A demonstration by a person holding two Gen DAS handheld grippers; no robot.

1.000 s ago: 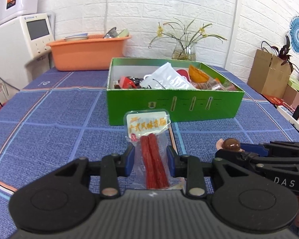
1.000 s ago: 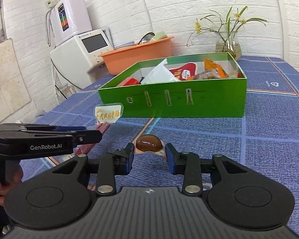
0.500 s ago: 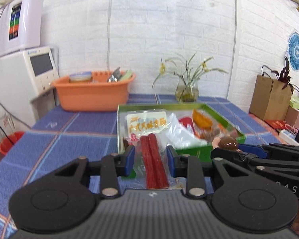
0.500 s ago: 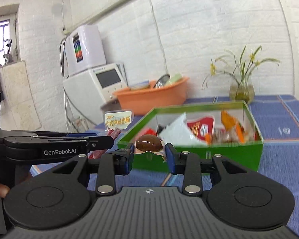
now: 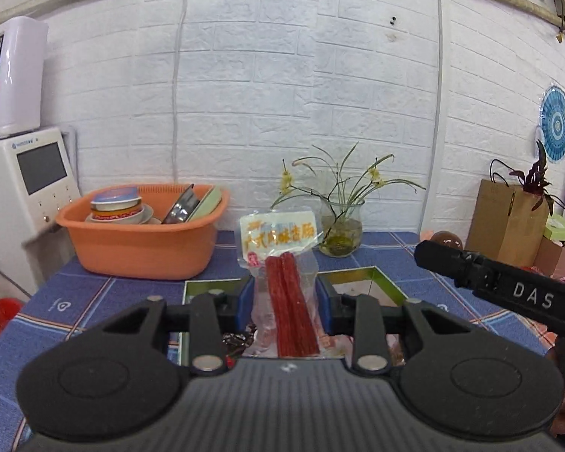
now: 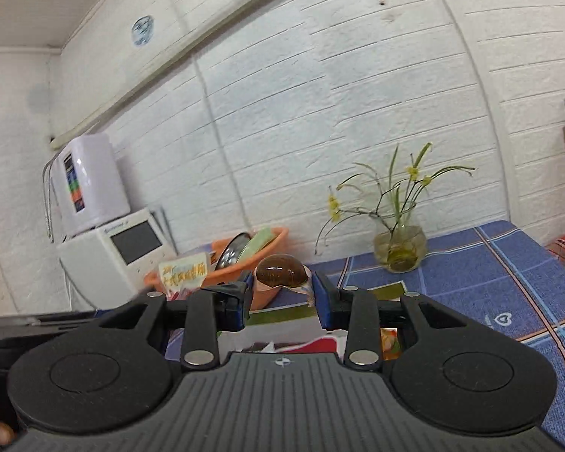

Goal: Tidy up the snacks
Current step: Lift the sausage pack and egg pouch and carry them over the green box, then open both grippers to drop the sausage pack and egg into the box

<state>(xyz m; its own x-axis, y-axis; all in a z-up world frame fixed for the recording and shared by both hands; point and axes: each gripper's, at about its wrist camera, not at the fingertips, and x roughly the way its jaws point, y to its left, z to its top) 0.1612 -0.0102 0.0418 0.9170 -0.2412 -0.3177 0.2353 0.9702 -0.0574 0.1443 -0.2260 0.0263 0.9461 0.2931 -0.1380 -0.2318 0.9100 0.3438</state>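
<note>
Carrying two snacks, the left gripper [image 5: 285, 293] pinches a sausage packet [image 5: 285, 286] while the right gripper [image 6: 282, 297] clamps a brown wrapped egg [image 6: 281, 272]. Just below and ahead of both lies the green box [image 5: 386, 285]. Next, I judge, lower each and release inside.

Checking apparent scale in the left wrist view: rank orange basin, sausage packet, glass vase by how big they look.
1. orange basin, clearly largest.
2. sausage packet, held in the left gripper; nearness to the camera inflates it.
3. glass vase, smallest, counting the jar alone, not the stems.
</note>
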